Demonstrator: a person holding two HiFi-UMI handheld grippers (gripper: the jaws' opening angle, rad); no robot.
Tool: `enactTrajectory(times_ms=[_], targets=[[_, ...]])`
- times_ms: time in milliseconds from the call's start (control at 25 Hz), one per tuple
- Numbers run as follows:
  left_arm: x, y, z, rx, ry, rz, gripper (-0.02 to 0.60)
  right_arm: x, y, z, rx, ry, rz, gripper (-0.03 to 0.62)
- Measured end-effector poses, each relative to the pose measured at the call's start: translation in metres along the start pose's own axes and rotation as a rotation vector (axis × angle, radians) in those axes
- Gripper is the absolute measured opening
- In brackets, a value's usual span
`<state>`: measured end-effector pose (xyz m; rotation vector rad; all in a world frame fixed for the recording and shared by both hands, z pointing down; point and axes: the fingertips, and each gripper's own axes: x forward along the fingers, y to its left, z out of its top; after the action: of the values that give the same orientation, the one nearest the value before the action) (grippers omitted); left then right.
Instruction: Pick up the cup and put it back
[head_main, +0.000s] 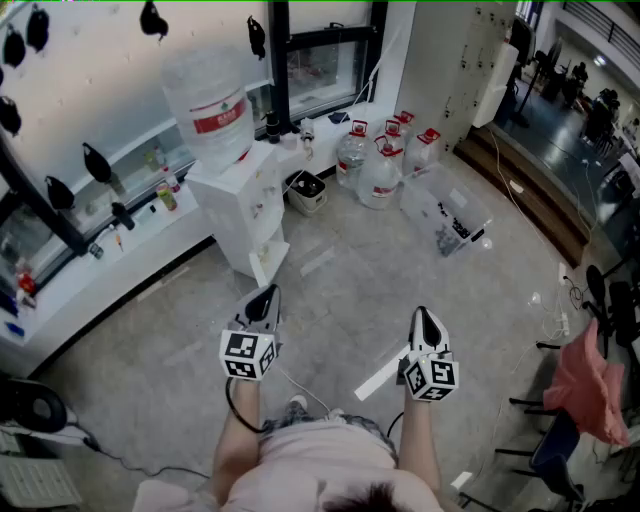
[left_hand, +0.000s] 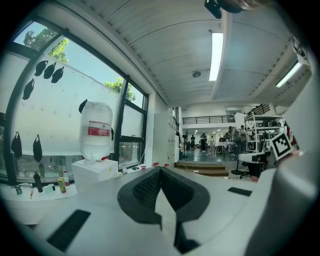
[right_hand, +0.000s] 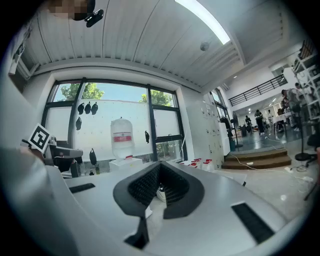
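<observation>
Cup: can't pick it out in any of the three views (too small or hidden, can't say which). Head view: left gripper (head_main: 266, 296) and right gripper (head_main: 424, 318) are held side by side over bare floor (head_main: 340, 280), both roughly level, pointing to the far side, well apart from each other. Water dispenser (head_main: 250, 205) stands far-left of the left gripper, against the windowsill (head_main: 110, 255), with a big water bottle (head_main: 210, 100) upside down on top. Spare water jugs (head_main: 378, 165) are grouped on the floor by the far wall, with a clear plastic box (head_main: 450, 215) just right of them and a small dark bucket (head_main: 307, 192) between dispenser and jugs. Pink cloth (head_main: 588, 385) hangs over a chair at near right. Left gripper view: jaws together at the tips, nothing between them. Dispenser and bottle sit ahead-left, small bottles (left_hand: 62, 184) stand on the sill left of the dispenser, and the right gripper shows at the right edge. Right gripper view: jaws fully closed, pads meeting at the tip, nothing gripped (only floor shows through the slot below the pads). Dispenser is ahead, slightly left, jugs to its right, wooden steps (right_hand: 257, 161) far right, left gripper at the left edge.
</observation>
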<state>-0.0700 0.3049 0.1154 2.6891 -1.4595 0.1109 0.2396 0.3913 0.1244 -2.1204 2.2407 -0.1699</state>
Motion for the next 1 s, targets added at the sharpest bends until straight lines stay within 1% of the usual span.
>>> enactTrajectory(times_ms=[600, 1000], targets=[[0.0041, 0.0021, -0.0055, -0.008, 0.01, -0.006, 0.026, 0.0051, 0.0005, -0.0022, 0.003, 0.005, -0.007, 0.015], [0.0057, 0.0062, -0.0091, -0.014, 0.022, -0.008, 0.026, 0.0095, 0.004, -0.0024, 0.045, -0.006, 0.005, 0.015]])
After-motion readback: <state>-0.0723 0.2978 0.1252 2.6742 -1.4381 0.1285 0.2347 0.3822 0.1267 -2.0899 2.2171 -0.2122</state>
